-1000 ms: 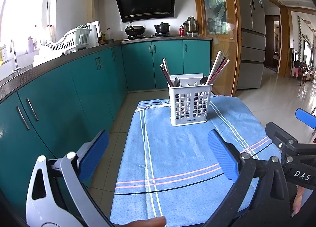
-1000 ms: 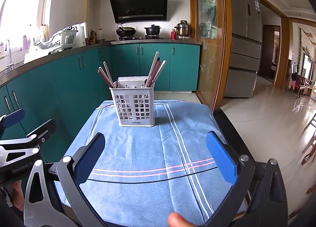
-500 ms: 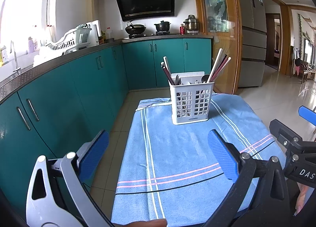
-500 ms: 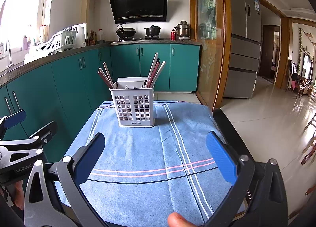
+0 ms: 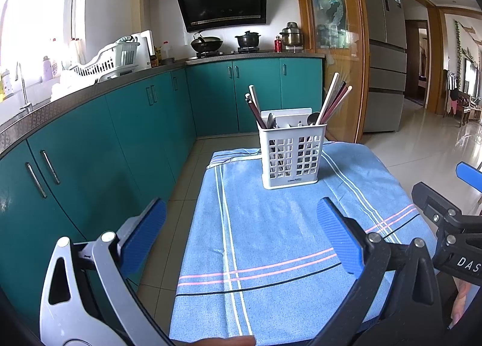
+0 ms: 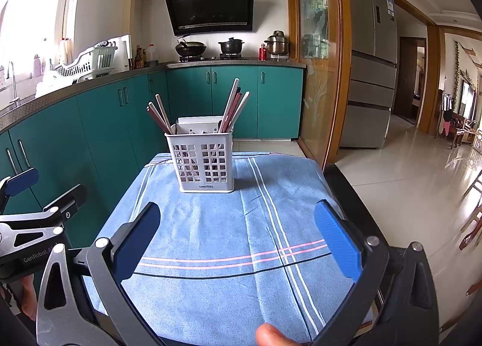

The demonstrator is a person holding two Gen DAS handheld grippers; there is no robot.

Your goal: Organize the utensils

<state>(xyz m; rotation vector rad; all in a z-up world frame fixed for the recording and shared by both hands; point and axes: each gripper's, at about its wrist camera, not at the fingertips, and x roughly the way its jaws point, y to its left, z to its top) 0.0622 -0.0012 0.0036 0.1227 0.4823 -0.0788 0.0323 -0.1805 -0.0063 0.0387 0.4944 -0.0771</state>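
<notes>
the left gripper (image 5: pixel 241 237) and right gripper (image 6: pixel 236 234) both hang spread wide over the blue cloth (image 6: pixel 217 225), pinching nothing. the white basket (image 6: pixel 200 160) stands upright at twelve o'clock on the cloth's far end, chopsticks (image 6: pixel 233 109) leaning out at eleven and one o'clock.

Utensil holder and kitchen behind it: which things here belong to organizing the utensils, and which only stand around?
Belong to the job:
white utensil holder
chopsticks
spoons
left tongs
right tongs

Only standing around:
blue cloth
wok
black pot
dish rack
fridge
</notes>
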